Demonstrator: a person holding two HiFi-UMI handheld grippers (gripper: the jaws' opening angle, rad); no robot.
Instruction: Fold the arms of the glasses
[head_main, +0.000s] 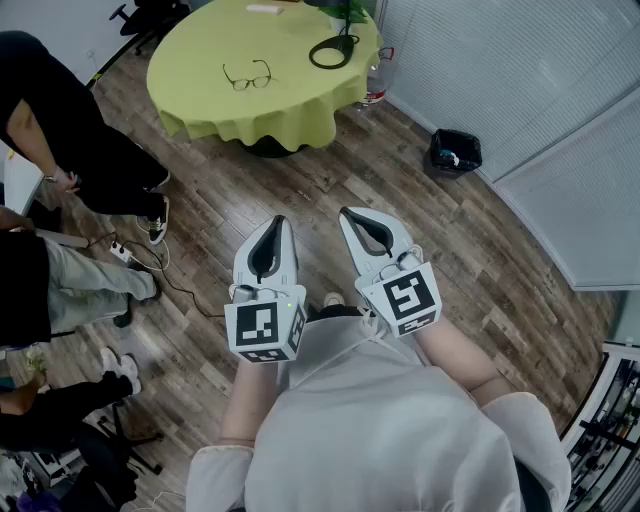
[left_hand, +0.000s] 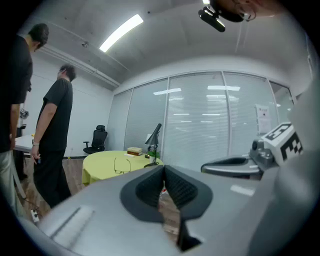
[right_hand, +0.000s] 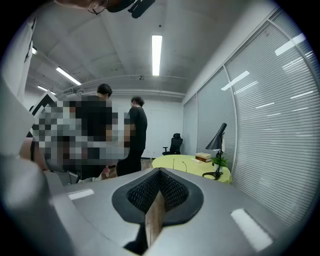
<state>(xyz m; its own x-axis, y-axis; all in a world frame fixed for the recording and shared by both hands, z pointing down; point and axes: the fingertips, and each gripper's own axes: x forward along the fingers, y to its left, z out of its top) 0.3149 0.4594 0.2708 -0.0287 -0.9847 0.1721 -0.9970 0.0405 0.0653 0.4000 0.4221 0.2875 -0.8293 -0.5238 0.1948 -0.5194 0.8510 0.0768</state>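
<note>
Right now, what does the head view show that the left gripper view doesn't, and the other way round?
Only the head view: the black bin on the wood floor to the right of the table, and the power strip by the bystanders' feet. Only the left gripper view: the ceiling strip light. Both: the glasses lying untouched with arms unfolded on the yellow-green table, well ahead of the grippers, and the right gripper, jaws together and empty.
</note>
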